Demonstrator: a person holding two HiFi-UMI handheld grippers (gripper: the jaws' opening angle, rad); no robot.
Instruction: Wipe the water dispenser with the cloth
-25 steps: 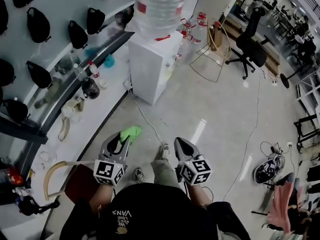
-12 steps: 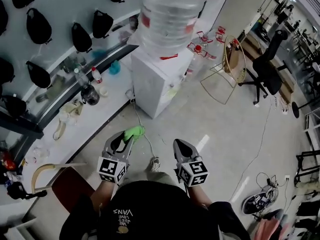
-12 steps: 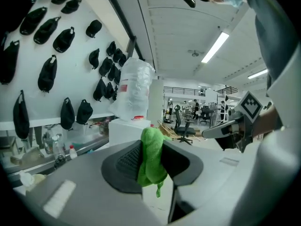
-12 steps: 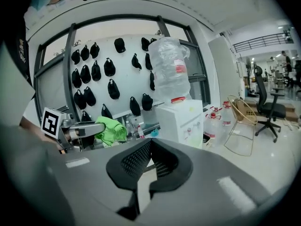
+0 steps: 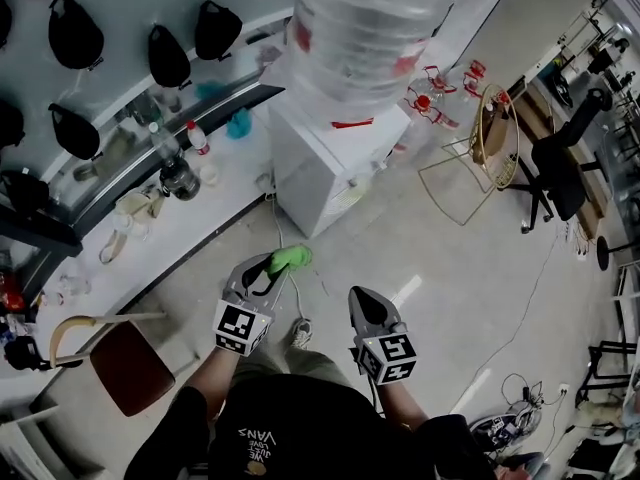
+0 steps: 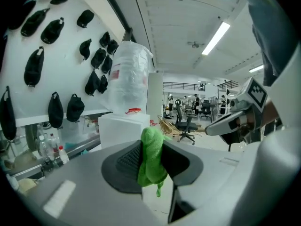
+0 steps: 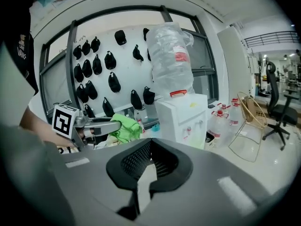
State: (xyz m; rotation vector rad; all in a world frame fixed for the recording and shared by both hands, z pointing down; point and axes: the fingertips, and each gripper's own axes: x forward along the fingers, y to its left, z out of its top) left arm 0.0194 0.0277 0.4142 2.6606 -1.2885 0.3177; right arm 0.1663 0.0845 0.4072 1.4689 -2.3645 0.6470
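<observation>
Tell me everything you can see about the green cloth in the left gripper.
The bright green cloth looks soft and fuzzy, like a microfibre rag, and is bunched into a crumpled wad. It is pinched between the jaws of the left gripper, which is shut on it. A lump sticks out past the jaw tips and a small tail hangs below. It is held in the air above the floor, short of the white box-shaped water dispenser, and touches nothing but the jaws. Whether it is wet cannot be told.
</observation>
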